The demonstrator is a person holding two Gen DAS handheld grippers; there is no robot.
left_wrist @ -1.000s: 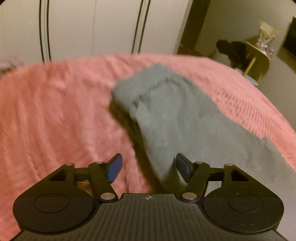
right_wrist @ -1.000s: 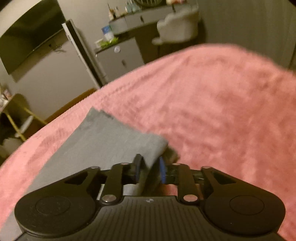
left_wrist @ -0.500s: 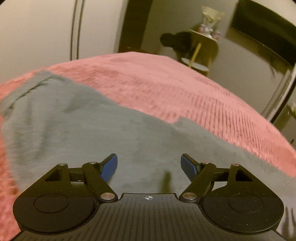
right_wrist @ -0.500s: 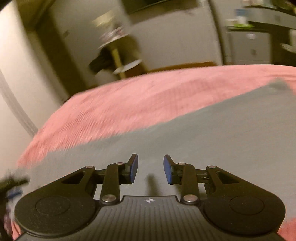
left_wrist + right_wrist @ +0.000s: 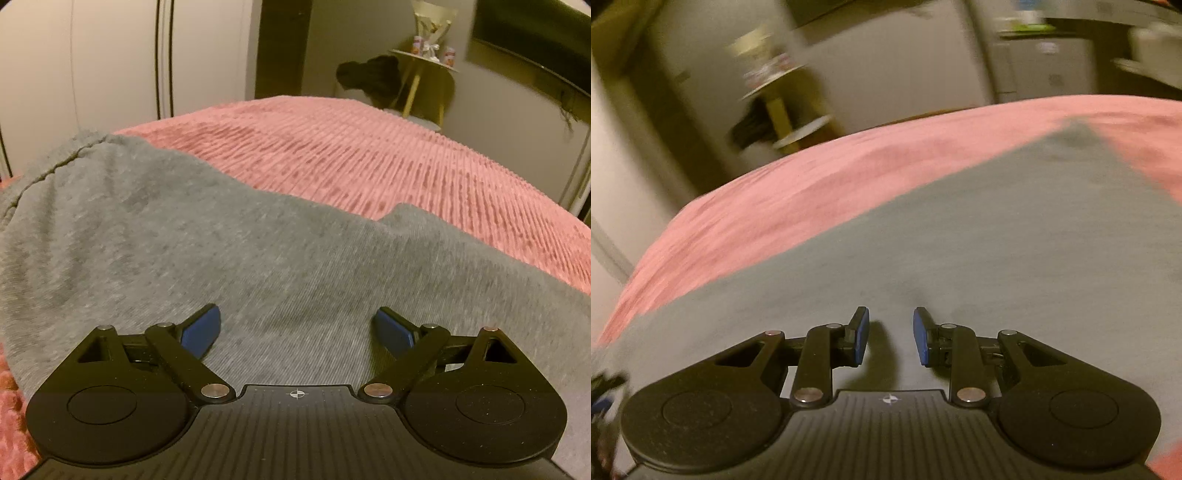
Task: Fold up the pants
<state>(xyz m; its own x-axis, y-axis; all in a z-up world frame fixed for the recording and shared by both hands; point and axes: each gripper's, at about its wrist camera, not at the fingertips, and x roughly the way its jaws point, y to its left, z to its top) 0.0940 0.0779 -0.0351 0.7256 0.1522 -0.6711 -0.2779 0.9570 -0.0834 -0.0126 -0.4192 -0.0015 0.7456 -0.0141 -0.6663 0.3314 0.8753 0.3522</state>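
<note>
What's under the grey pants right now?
The pink bedspread: its ribbed fabric shows all along the far edge of the grey pants, which lie spread over it. Whatever is directly beneath the pants is covered by the cloth and cannot be seen.

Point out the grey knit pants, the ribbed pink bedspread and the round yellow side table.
Grey knit pants [image 5: 229, 236], left wrist view, mid-fabric.
Ribbed pink bedspread [image 5: 388, 155], left wrist view, bare top.
Round yellow side table [image 5: 424, 64], left wrist view, tabletop rim.

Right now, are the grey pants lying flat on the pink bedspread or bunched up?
Lying flat. The grey pants spread smoothly over the pink bedspread in both wrist views, with no bunching; whether they are already folded over, I cannot tell.
</note>
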